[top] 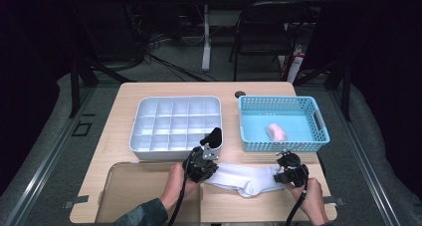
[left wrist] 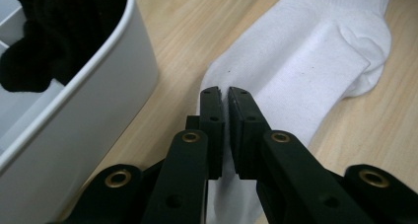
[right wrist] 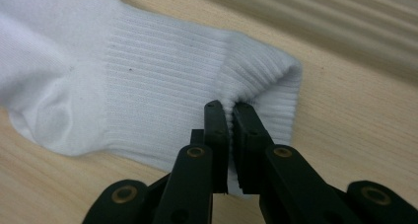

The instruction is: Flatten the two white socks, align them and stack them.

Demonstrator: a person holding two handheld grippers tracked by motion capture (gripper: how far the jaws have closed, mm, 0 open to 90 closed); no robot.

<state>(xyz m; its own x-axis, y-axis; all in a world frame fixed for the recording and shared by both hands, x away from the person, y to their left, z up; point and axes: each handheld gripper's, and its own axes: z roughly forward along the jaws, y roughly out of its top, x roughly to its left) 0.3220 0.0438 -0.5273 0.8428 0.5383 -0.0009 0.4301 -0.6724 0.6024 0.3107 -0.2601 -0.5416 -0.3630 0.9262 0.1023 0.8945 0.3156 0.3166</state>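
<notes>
A white sock (top: 244, 178) lies flat on the wooden table near its front edge, between my two grippers. My left gripper (top: 205, 167) holds the sock's left end; in the left gripper view its jaws (left wrist: 224, 93) are pinched on the sock (left wrist: 305, 61) at the toe end. My right gripper (top: 287, 173) grips the right end; in the right gripper view the jaws (right wrist: 227, 108) bite into the ribbed cuff (right wrist: 197, 86), which bunches between them. A black sock (top: 214, 136) hangs over the front right corner of the white divided tray (top: 149, 149).
The blue basket (top: 249, 141) at the right holds a pink rolled item (top: 276, 132). A clear lid or tray (top: 134, 191) lies at the front left. The white tray's wall (left wrist: 74, 130) stands close to the left of my left gripper. A chair stands beyond the table.
</notes>
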